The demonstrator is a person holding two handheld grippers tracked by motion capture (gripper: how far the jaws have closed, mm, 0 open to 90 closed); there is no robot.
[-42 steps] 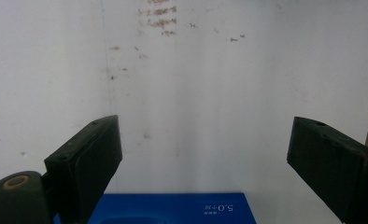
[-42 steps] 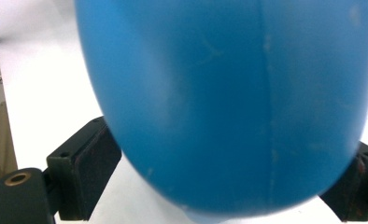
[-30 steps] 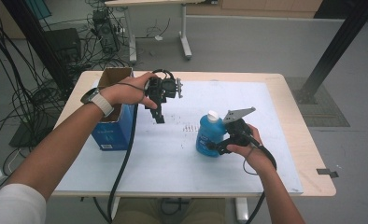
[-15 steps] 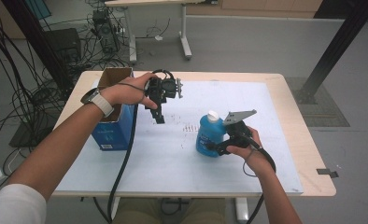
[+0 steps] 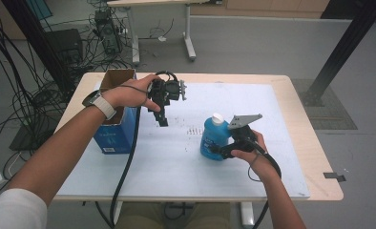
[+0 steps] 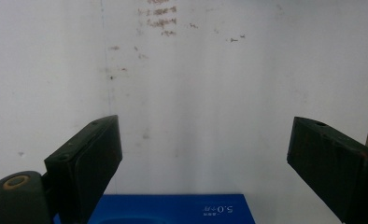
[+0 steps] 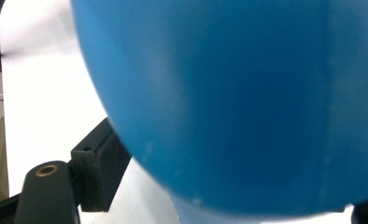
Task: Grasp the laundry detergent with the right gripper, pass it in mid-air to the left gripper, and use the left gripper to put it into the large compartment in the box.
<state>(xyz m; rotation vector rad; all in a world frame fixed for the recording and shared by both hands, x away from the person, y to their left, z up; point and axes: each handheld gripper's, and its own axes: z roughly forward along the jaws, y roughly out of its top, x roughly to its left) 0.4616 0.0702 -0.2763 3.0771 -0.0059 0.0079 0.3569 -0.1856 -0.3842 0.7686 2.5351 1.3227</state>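
Bottle: blue bottle (image 5: 211,138) with a white cap (image 5: 217,118) is standing upright on the white sheet (image 5: 176,162), right of the table's middle and toward the near side; in the right gripper view its blue body (image 7: 238,102) is looming very close between the black jaws.
Right gripper: right gripper (image 5: 220,150) is sitting low at the bottle's right flank, lying roughly level and pointing left; its jaws have just been closing with the bottle between them; one jaw is sitting just beside the blue wall, and whether the pads are pressing yet I cannot tell.
Right hand: right hand (image 5: 252,151) is wrapping the grip, grey three-cornered plate (image 5: 245,119) riding on top beside the cap.
Left gripper: left gripper (image 5: 162,119) is hanging above the sheet toward the far left, jaws pointing down and standing wide apart, nothing between them.
Left hand: left hand (image 5: 129,97) is holding it above the box's right edge.
Box: blue cardboard box (image 5: 112,129) is standing at the left edge with its top open; its blue side (image 6: 173,212) is showing at the bottom of the left gripper view.
Sheet marks: small dark specks (image 5: 193,130) are lying between the two grippers.
Table: wooden table (image 5: 315,157) is carrying the sheet.
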